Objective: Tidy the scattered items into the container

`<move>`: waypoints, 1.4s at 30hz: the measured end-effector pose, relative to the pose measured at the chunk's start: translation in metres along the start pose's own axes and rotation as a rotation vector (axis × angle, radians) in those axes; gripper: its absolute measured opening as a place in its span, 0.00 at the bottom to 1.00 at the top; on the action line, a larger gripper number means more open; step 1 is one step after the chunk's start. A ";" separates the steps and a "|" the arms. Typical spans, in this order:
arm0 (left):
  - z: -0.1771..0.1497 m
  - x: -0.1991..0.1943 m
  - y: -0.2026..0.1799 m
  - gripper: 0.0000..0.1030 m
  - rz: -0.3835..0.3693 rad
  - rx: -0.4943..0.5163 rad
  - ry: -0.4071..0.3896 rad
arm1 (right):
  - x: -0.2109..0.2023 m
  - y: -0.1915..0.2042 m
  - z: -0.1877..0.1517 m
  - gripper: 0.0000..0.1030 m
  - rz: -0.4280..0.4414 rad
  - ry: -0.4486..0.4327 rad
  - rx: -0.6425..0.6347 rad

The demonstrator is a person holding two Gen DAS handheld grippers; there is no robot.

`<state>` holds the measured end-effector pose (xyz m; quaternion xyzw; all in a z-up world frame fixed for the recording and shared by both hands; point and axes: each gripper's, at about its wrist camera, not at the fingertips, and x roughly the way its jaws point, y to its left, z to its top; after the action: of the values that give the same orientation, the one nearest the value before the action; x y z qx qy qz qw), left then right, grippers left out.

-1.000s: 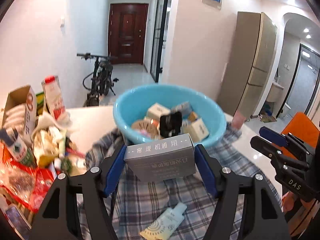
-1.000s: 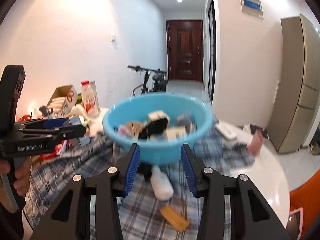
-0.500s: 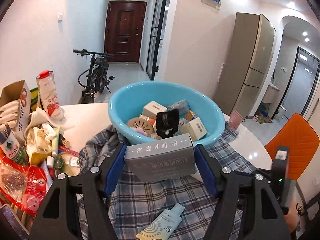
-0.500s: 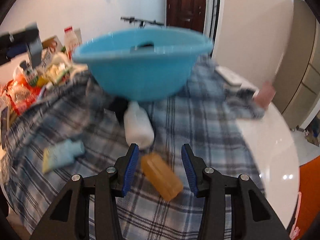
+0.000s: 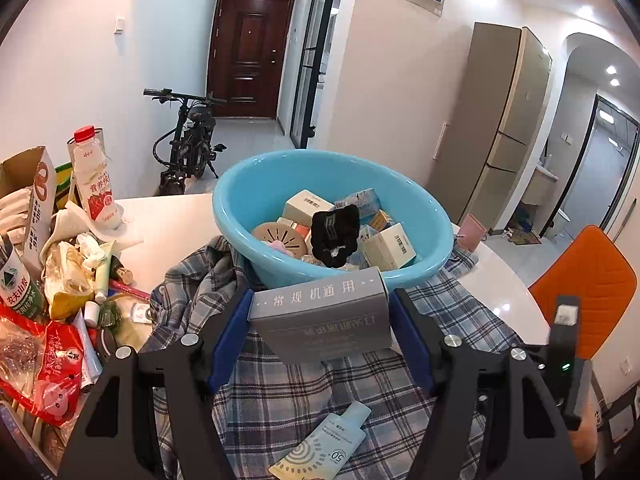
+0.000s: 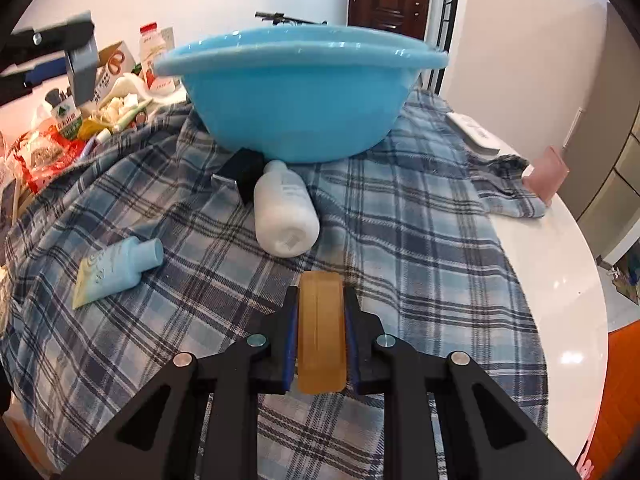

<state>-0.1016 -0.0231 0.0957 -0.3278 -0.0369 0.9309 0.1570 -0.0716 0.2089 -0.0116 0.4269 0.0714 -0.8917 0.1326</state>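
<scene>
The light blue basin [image 5: 240, 216] stands on a plaid cloth and holds several small boxes and a black scrunchie [image 5: 334, 236]. Just in front of its near rim, my left gripper [image 5: 320, 308] is shut on a grey box [image 5: 320, 324] with printed characters. Low over the cloth, my right gripper [image 6: 320, 300] is shut on an amber translucent block [image 6: 320, 344], with the pads against its long sides. A white bottle [image 6: 284, 208], a pale blue tube [image 6: 116, 268] and a black item [image 6: 244, 172] lie before the basin [image 6: 296, 100].
The plaid cloth [image 6: 400, 240] covers most of a white round table. A heap of snack bags, a milk bottle [image 5: 94, 176] and cartons crowds the left side. A pink cup [image 5: 472, 232] and a white remote [image 6: 472, 132] lie far right. An orange chair [image 5: 592, 280] stands beyond the table edge.
My right gripper dropped from basin height to the cloth and closed on the amber block. The left gripper with the grey box stayed nearly still.
</scene>
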 end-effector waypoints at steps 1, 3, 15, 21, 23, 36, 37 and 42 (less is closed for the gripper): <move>0.000 0.000 0.000 0.66 0.000 0.000 0.000 | -0.004 0.000 0.002 0.21 0.004 -0.013 0.004; 0.002 -0.001 -0.001 0.66 -0.003 0.001 -0.002 | -0.013 0.001 0.009 0.21 0.002 -0.040 0.000; 0.030 -0.020 -0.007 0.66 0.041 0.024 -0.070 | -0.076 0.029 0.095 0.21 0.010 -0.255 -0.035; 0.054 -0.024 -0.014 0.66 0.077 0.048 -0.124 | -0.107 0.038 0.144 0.21 0.004 -0.363 -0.036; 0.064 -0.022 -0.018 0.66 0.083 0.059 -0.139 | -0.115 0.042 0.159 0.21 -0.011 -0.396 -0.038; 0.117 0.003 -0.015 0.66 0.195 0.072 -0.241 | -0.115 0.040 0.229 0.21 -0.043 -0.508 0.029; 0.116 0.009 -0.010 0.66 0.187 0.062 -0.233 | -0.110 0.038 0.229 0.21 -0.038 -0.504 0.035; 0.109 0.038 0.013 0.66 0.172 0.004 -0.172 | -0.072 0.029 0.231 0.21 -0.014 -0.452 0.057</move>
<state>-0.2009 -0.0198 0.1563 -0.2482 -0.0202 0.9657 0.0732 -0.1914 0.1379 0.1889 0.2195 0.0178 -0.9672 0.1268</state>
